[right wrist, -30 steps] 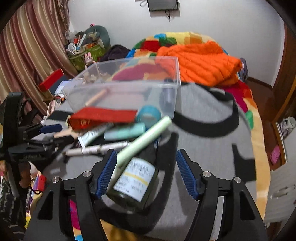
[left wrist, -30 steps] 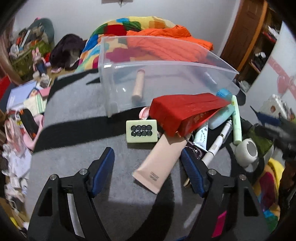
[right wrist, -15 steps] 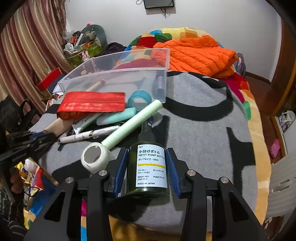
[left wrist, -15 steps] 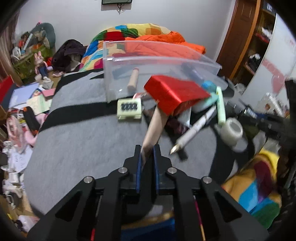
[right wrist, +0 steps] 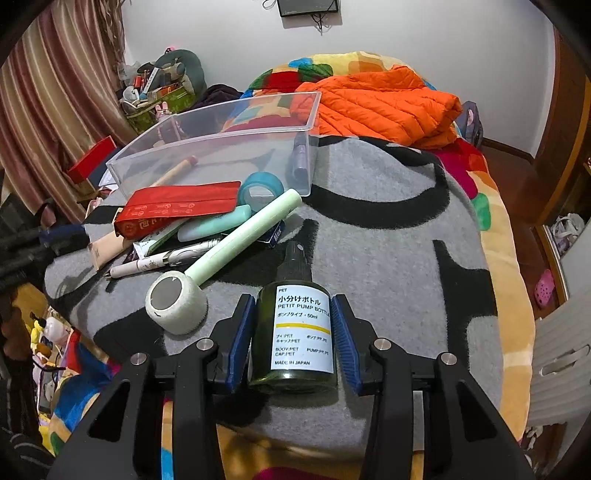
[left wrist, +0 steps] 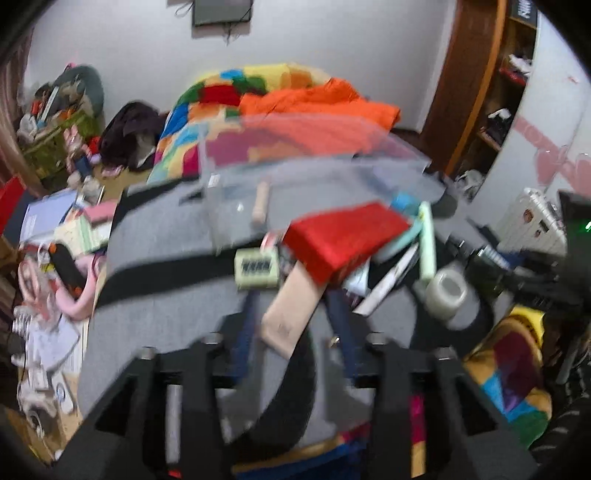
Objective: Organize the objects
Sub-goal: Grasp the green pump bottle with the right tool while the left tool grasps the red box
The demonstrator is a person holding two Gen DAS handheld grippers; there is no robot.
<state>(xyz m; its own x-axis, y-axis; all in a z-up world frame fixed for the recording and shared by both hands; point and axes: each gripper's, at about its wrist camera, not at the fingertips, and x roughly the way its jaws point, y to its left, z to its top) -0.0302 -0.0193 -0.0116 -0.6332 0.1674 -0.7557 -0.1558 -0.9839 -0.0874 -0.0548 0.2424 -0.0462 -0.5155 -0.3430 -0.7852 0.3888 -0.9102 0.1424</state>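
My left gripper (left wrist: 291, 325) had pinched the flat beige cream tube (left wrist: 291, 306); now its jaws are opening and the tube sits loose between them. My right gripper (right wrist: 293, 332) has clamped the dark green pump bottle (right wrist: 295, 332) on the grey blanket (right wrist: 388, 229). Next stop, I think: the clear plastic bin (right wrist: 221, 147).

White walls (right wrist: 424, 33) with a small dark wall-mounted screen (right wrist: 308, 7) enclosed the room, striped curtains (right wrist: 48, 110) hung at the left, a wooden door frame (left wrist: 469, 81) and shelves (left wrist: 513, 70) stood at the right, and wooden floor (right wrist: 517, 173) showed beyond the bed's far right corner.
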